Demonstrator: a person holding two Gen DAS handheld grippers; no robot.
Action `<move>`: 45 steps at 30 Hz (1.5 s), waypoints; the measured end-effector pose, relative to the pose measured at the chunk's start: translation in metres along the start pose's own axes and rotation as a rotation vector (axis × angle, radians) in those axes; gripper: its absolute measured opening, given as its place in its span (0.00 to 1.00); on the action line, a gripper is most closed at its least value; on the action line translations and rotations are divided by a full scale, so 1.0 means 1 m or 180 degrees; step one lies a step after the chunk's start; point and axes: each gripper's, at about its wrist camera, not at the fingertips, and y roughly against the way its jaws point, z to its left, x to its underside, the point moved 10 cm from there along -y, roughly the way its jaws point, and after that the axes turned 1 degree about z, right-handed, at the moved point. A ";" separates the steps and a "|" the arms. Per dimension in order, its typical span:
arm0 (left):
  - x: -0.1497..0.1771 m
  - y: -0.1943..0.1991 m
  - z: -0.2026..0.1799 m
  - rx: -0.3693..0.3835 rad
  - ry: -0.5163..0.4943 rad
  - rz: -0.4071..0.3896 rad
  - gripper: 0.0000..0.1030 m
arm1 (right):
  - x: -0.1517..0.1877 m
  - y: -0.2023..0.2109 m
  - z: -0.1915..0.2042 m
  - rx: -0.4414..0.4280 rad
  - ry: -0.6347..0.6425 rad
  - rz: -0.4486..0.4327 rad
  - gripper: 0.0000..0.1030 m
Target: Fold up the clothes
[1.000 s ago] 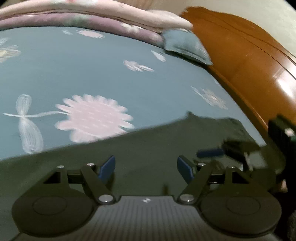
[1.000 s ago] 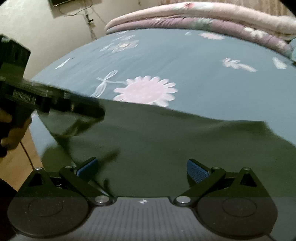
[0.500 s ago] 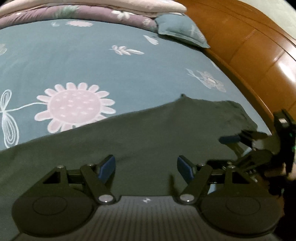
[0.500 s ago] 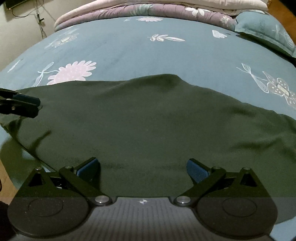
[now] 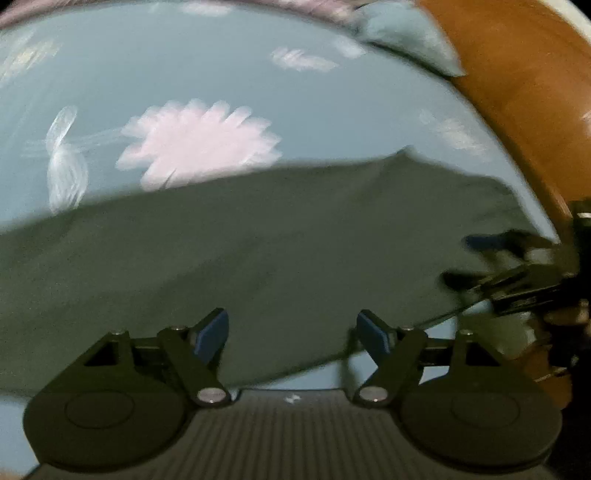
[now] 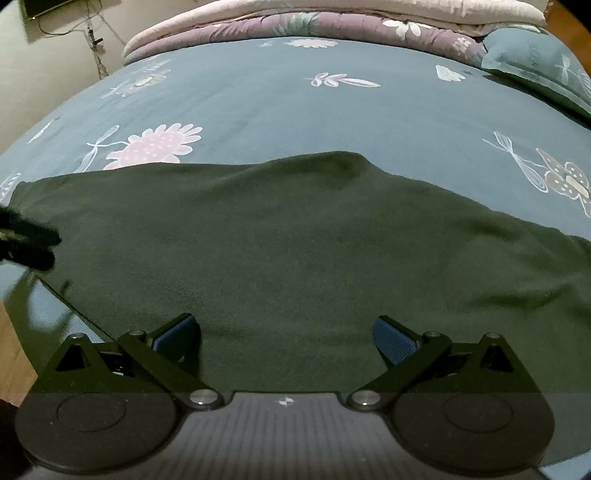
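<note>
Since half a second ago left view swung, now blurred. Garment (image 6: 295, 258) spread flat on bedspread (image 6: 258, 96), near edge hidden below both tongs. Left gripper (image 5: 291, 334) released, empty; right gripper (image 6: 284, 338) released, empty. Quilts (image 6: 332, 22) stacked at far end, pillow (image 6: 535, 55) right, headboard (image 5: 524, 92) beyond.

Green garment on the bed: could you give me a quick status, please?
Left gripper open, right gripper open, both empty. Dark green garment spread on the floral bedsheet, unfolded. Nothing on it.
</note>
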 end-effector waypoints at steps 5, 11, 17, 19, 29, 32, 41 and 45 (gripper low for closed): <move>-0.002 0.019 0.013 0.0063 0.0211 -0.0014 0.75 | 0.001 0.001 -0.001 -0.0028 0.0049 -0.0020 1.00; 0.000 0.022 0.049 -0.0286 0.0452 -0.0113 0.75 | -0.001 0.000 0.000 -0.0006 0.0086 0.0037 1.00; 0.001 0.044 0.053 -0.0303 0.0353 -0.0218 0.78 | -0.002 -0.001 0.000 0.0025 0.0081 0.0064 1.00; -0.011 0.055 0.061 -0.0335 0.0320 -0.0382 0.78 | -0.002 -0.002 0.001 0.0050 0.0085 0.0085 1.00; 0.009 0.055 0.097 -0.0505 0.0408 -0.0285 0.79 | -0.017 0.006 0.009 0.0170 0.0025 0.0129 1.00; -0.004 0.066 0.101 -0.0492 0.0348 -0.0494 0.79 | -0.033 0.008 0.025 0.0115 0.0086 0.0057 1.00; -0.030 0.055 0.137 -0.0417 0.0368 -0.0776 0.80 | -0.056 -0.001 0.098 -0.0080 0.0447 0.0056 1.00; -0.041 0.067 0.153 -0.0528 0.0429 -0.0844 0.79 | -0.053 -0.007 0.112 -0.0049 0.0464 0.0153 1.00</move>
